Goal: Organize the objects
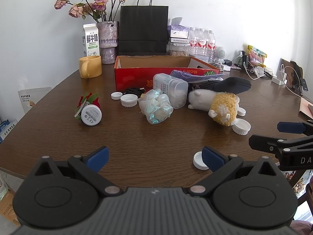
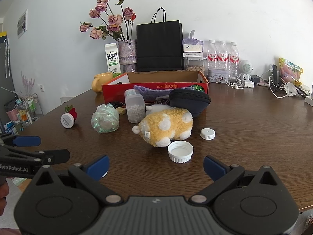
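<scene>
The right gripper (image 2: 155, 168) is hanging wide open, the soft, light plush toy (image 2: 166, 127) lying just ahead, best pinched mid-body

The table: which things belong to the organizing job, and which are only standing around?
Likely to organize: plush toy, white caps, plastic jar, crumpled bag, black case, red box.
Likely bystanders: flowers, milk carton, water bottles, cables.
</scene>
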